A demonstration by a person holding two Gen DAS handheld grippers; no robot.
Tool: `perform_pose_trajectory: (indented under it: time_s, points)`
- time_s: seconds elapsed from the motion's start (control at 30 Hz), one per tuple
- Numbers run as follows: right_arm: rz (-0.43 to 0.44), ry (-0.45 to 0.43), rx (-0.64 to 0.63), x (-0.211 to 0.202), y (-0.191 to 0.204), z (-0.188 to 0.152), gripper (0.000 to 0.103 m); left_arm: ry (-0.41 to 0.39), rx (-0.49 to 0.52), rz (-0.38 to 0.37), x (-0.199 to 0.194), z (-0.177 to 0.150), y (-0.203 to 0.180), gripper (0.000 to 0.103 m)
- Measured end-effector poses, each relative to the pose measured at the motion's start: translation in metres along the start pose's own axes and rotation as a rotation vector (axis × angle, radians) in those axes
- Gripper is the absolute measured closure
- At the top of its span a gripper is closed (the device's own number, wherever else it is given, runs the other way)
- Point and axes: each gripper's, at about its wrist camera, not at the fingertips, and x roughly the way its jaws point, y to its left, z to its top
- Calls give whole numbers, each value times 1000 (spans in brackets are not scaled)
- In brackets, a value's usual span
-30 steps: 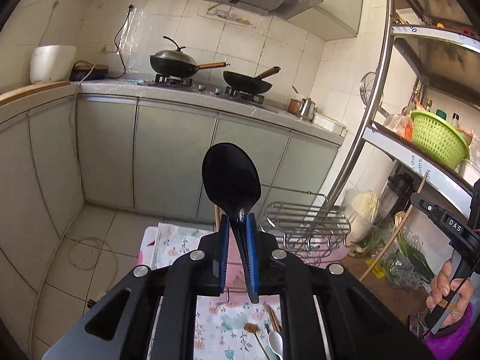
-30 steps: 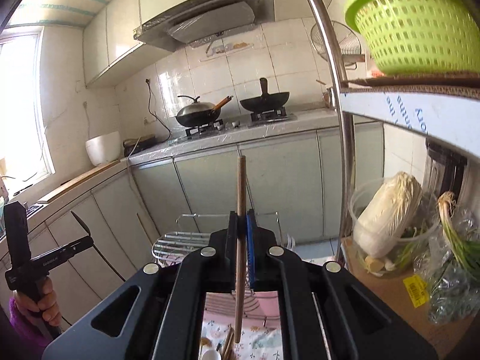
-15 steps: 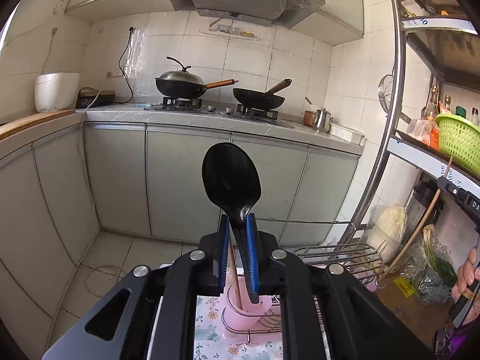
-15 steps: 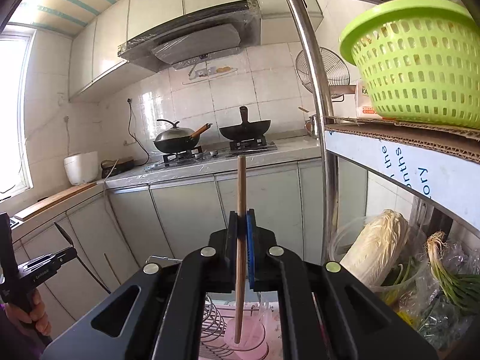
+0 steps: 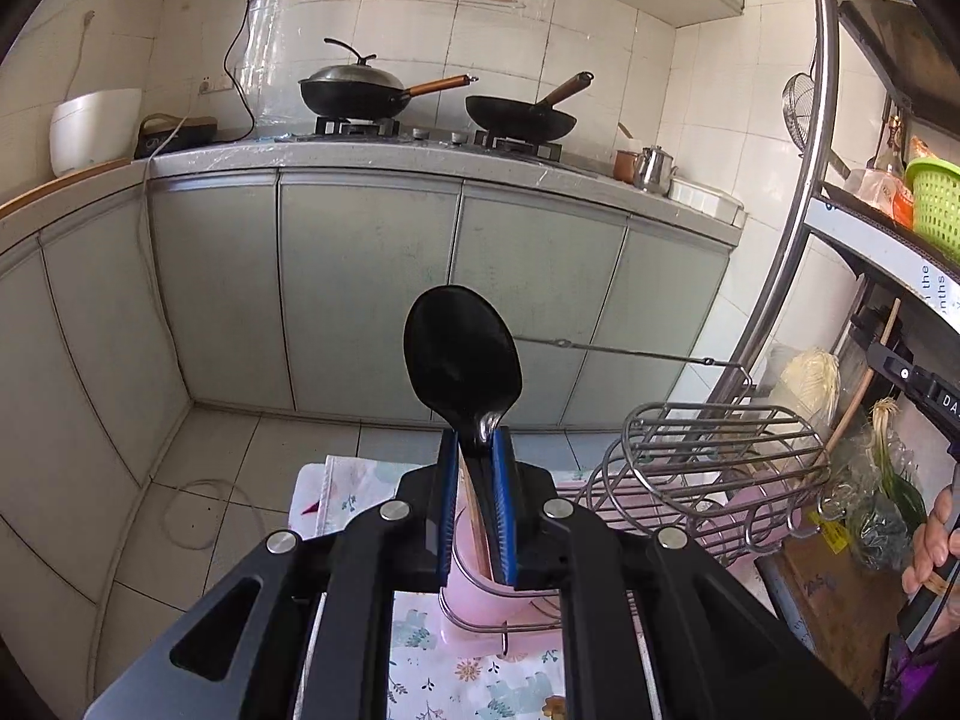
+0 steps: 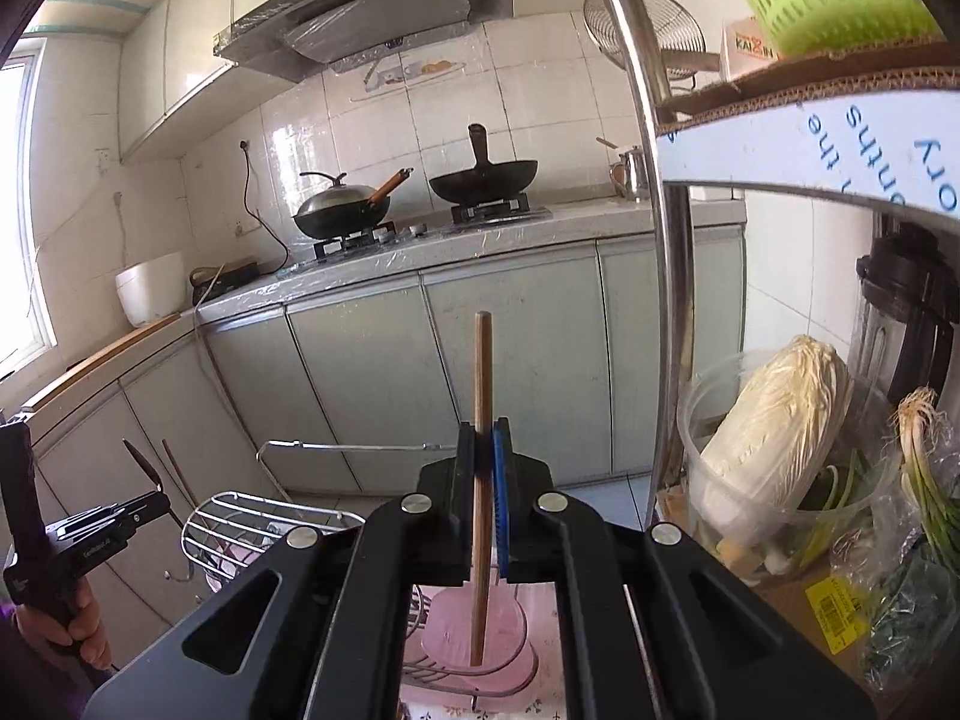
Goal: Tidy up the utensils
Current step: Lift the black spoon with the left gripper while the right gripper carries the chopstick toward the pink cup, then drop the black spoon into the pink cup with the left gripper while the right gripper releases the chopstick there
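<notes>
Only the left wrist view shows the wire dish rack (image 5: 714,462) whole, with the left hand-held gripper (image 5: 477,498) clamping an upright black spoon (image 5: 462,360) above its pink cup (image 5: 480,588), while the right hand-held gripper (image 6: 483,498) pinches a vertical wooden chopstick (image 6: 482,420).

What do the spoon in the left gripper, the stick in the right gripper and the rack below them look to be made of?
Spoon: glossy black, probably plastic, going by its smooth, even sheen. Stick: likely wood or bamboo, a matte tan with faint grain; perhaps a chopstick. Rack: bare metal wire, silvery and shiny, with pink cups that look like plastic.
</notes>
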Motion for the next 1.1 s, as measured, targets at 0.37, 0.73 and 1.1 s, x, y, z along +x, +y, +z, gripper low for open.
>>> perform_pose_trajectory:
  time_s: [0.37, 0.73, 1.1]
  points:
    - [-6, 126, 44, 23, -12, -42, 97, 89, -39, 24, 31, -15, 6, 92]
    - [9, 208, 84, 28, -19, -46, 89, 91, -133, -13, 29, -15, 19, 69]
    - [3, 148, 55, -10, -13, -47, 48, 52, -155, -30, -3, -12, 23, 60]
